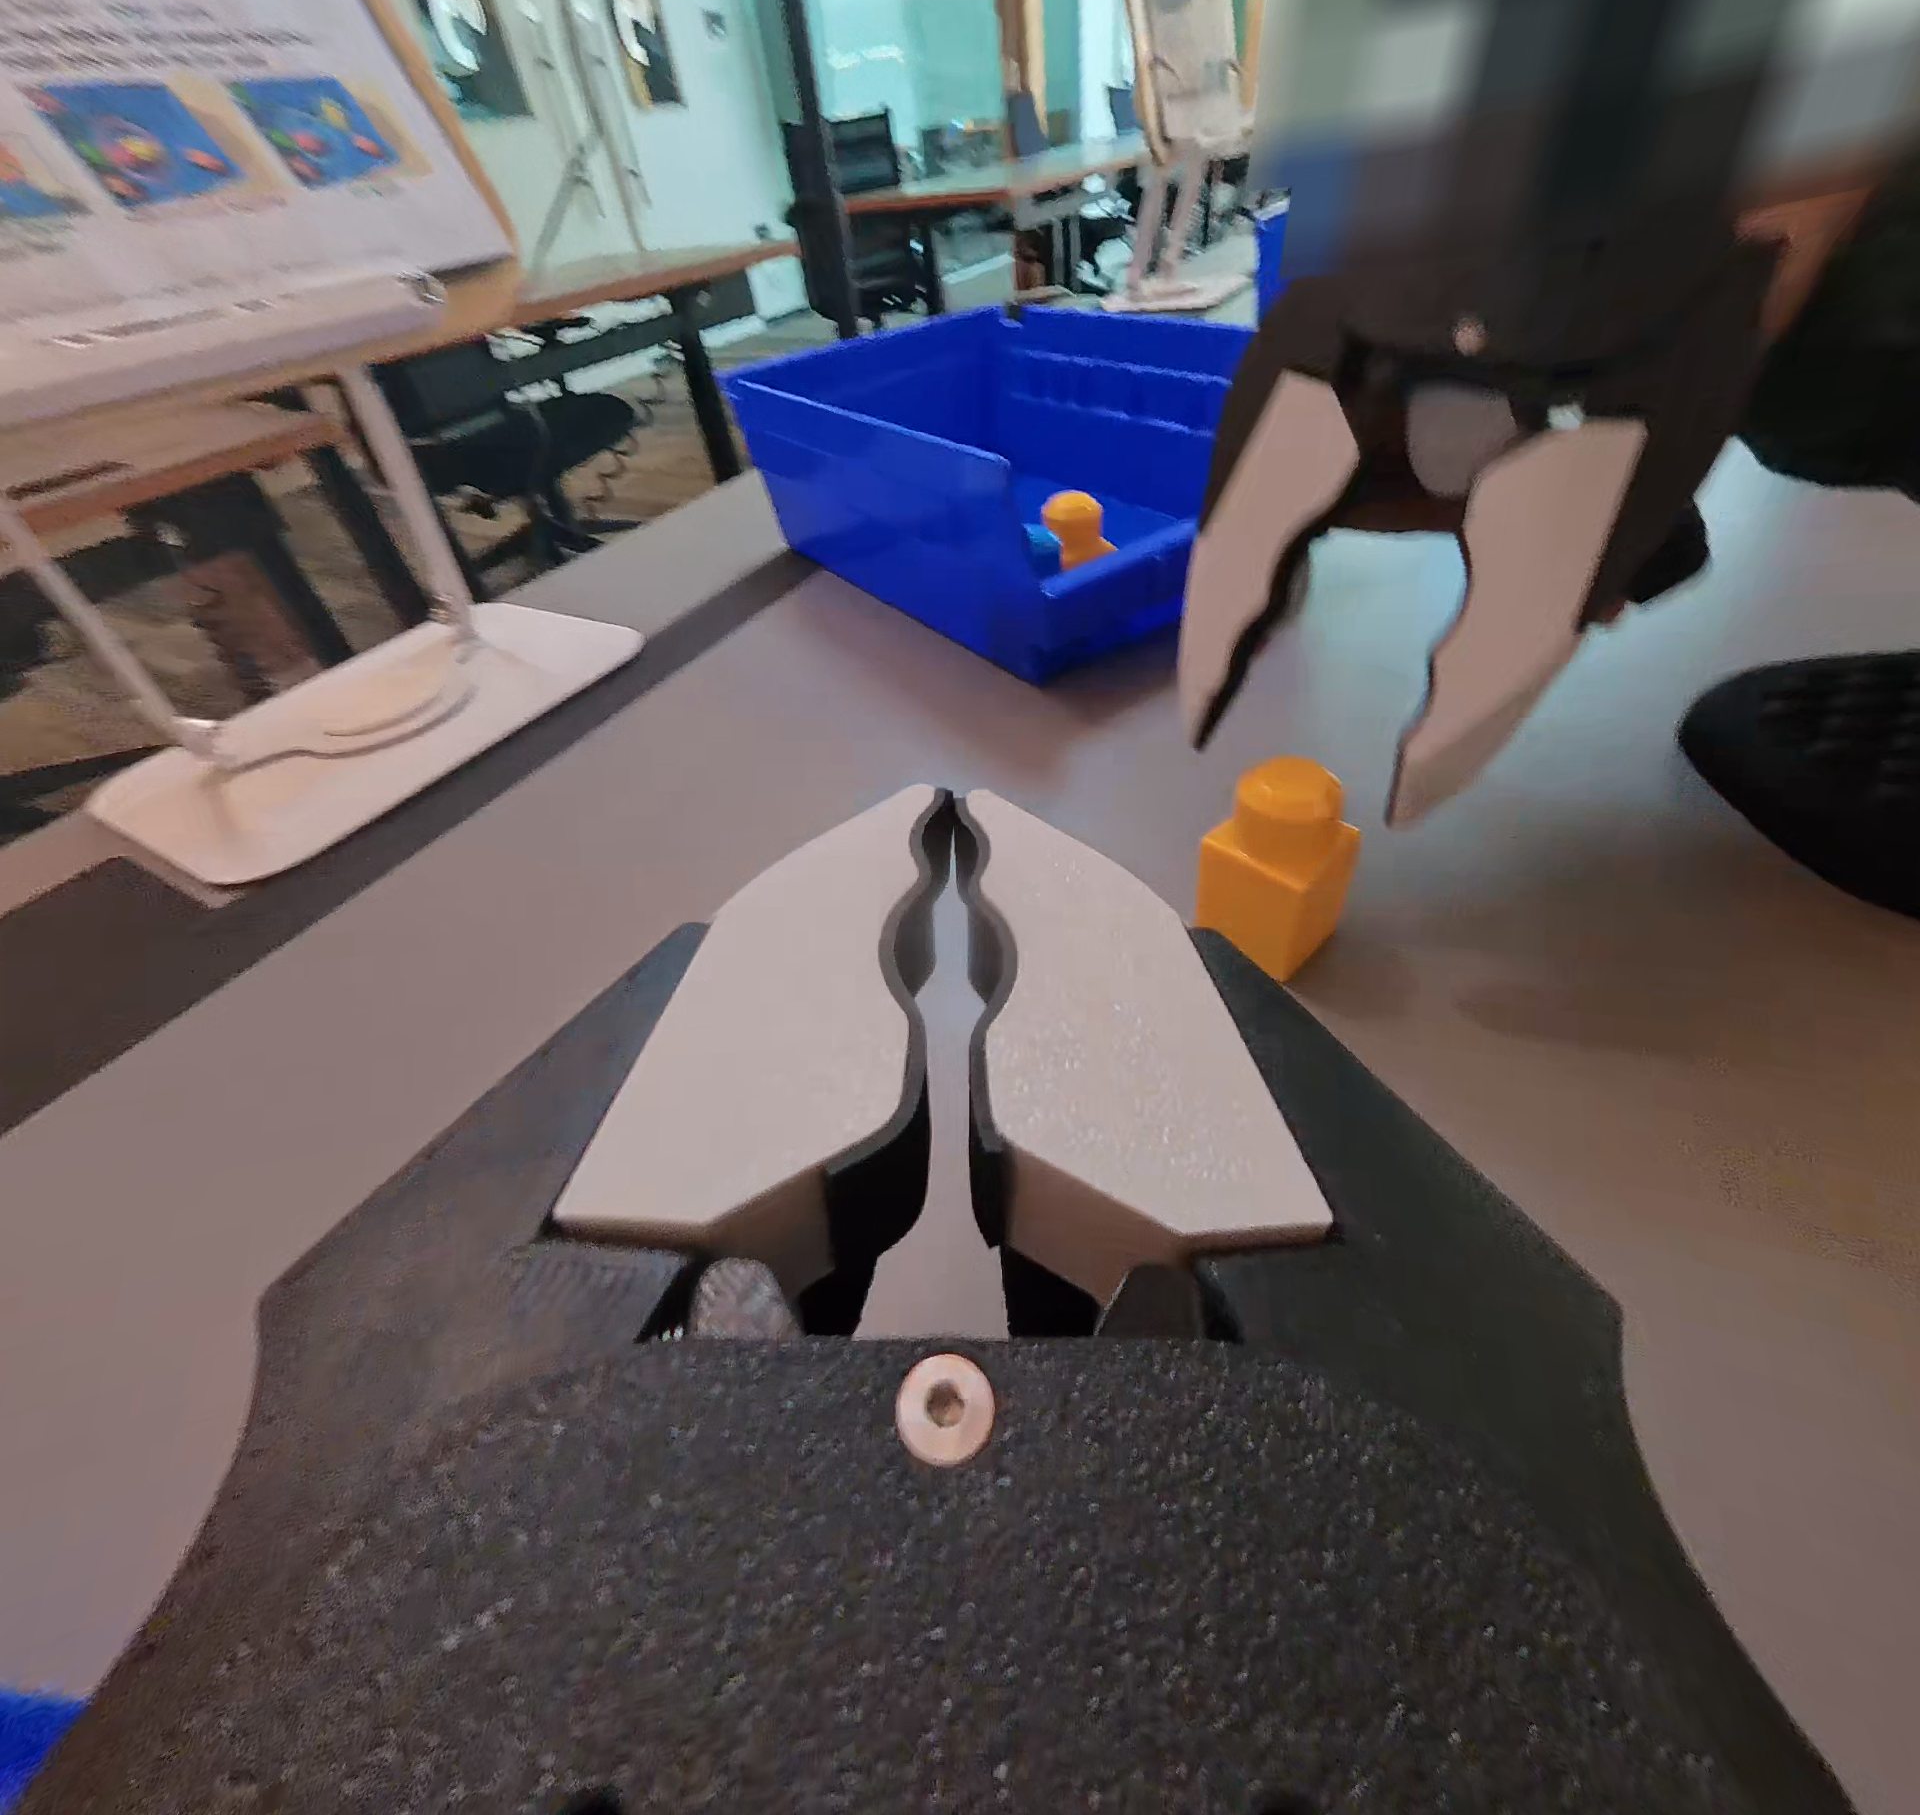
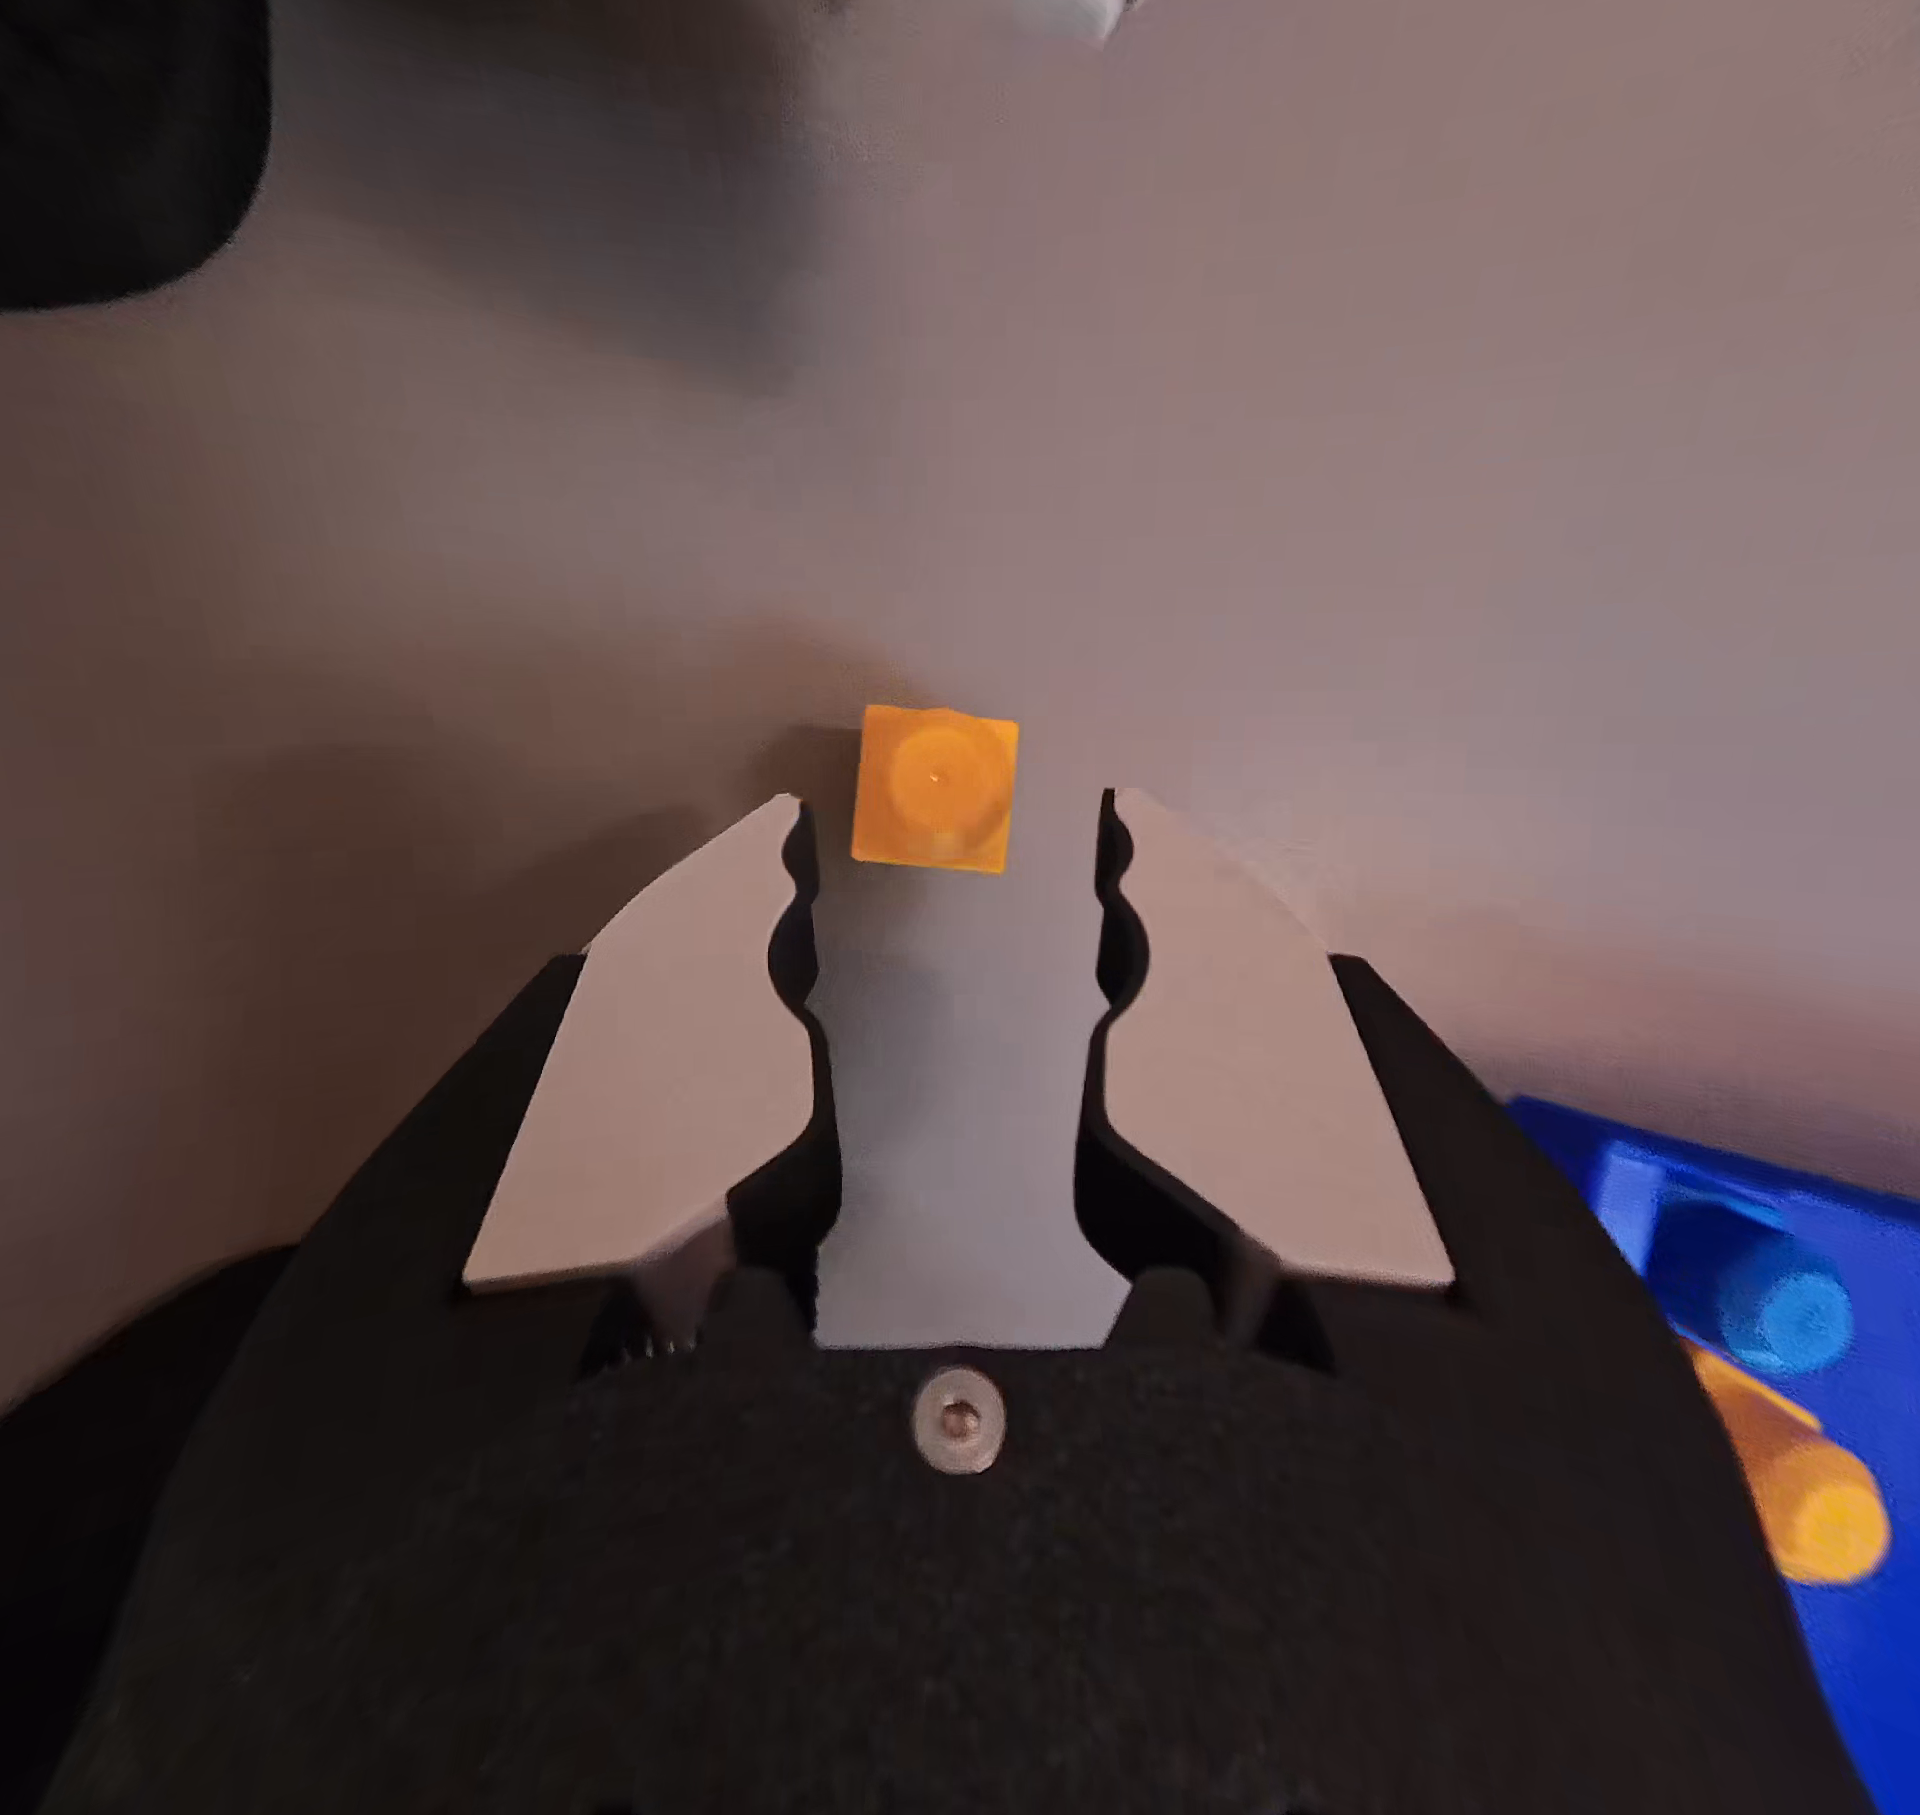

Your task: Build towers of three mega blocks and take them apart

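Observation:
An orange mega block [image 1: 1276, 866] stands upright on the grey table, alone. My left gripper [image 1: 951, 801] is shut with nothing between its pads, low over the table to the left of the block. My right gripper [image 1: 1299, 773] hangs open above the block, pointing down, and does not touch it. In the right wrist view the right gripper [image 2: 951, 799] is open and looks straight down on the orange block [image 2: 933, 786], which stands on the table just beyond the fingertips. Another orange block [image 1: 1075, 531] and a blue block [image 1: 1039, 544] lie in the blue bin [image 1: 883, 477].
The blue bin stands at the back of the table; its corner shows in the right wrist view [image 2: 1860, 1713] with a blue block [image 2: 1782, 1318] and an orange block [image 2: 1813, 1495]. A white stand [image 1: 343, 716] with a printed sheet is at the left. A black object [image 1: 1829, 768] lies at the right. Tip to tip, the grippers are about 12 centimeters apart. To the black object [image 1: 1829, 768]: right tips about 15 centimeters, left tips about 30 centimeters.

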